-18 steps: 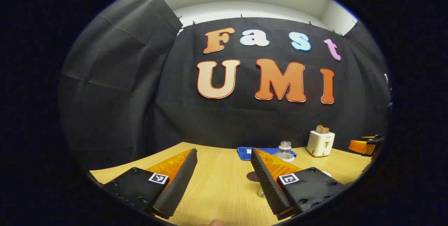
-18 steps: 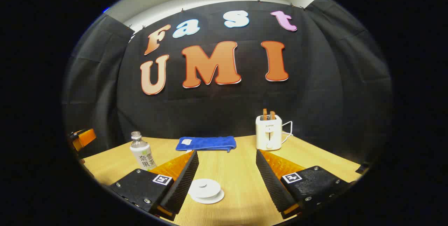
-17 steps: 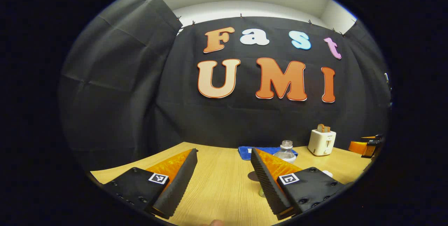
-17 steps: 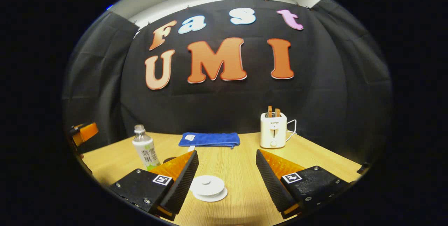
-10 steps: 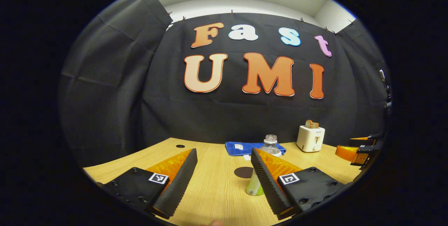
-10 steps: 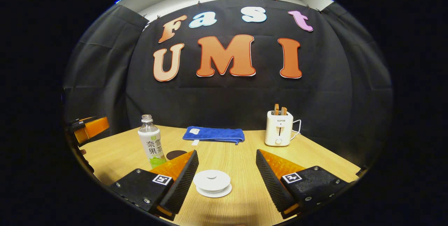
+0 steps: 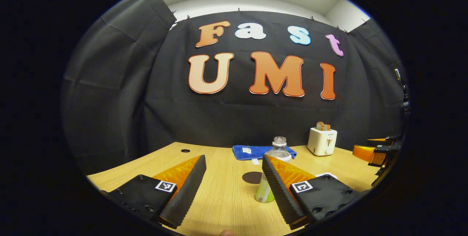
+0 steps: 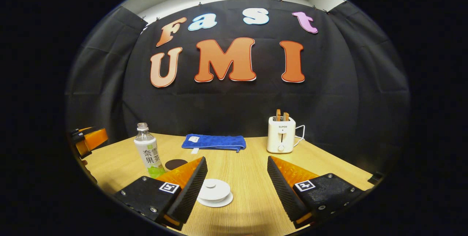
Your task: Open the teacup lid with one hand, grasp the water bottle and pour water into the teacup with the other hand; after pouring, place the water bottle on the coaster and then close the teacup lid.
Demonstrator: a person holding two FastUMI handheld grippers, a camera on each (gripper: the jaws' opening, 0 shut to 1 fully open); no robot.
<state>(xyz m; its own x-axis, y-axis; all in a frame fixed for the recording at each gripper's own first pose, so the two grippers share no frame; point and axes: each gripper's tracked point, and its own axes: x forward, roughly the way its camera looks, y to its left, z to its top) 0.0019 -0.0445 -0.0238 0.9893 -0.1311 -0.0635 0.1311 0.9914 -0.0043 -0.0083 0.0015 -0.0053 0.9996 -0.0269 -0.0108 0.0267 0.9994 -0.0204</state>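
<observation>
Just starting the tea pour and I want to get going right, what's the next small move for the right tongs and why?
Probably ease the right tongs forward and down over the teacup lid. They are open and holding nothing, the lid sits on the cup near the left finger rather than centred in the gap, and the water bottle stands upright, untouched.

The water bottle (image 7: 272, 172) is half hidden by the left gripper's fingers (image 7: 278, 188) (lower right side)

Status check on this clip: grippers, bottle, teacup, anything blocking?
Left gripper open, empty. Right gripper open, empty. Water bottle upright, uncapped; teacup lid still on; coaster bare. Nothing in the way.
</observation>
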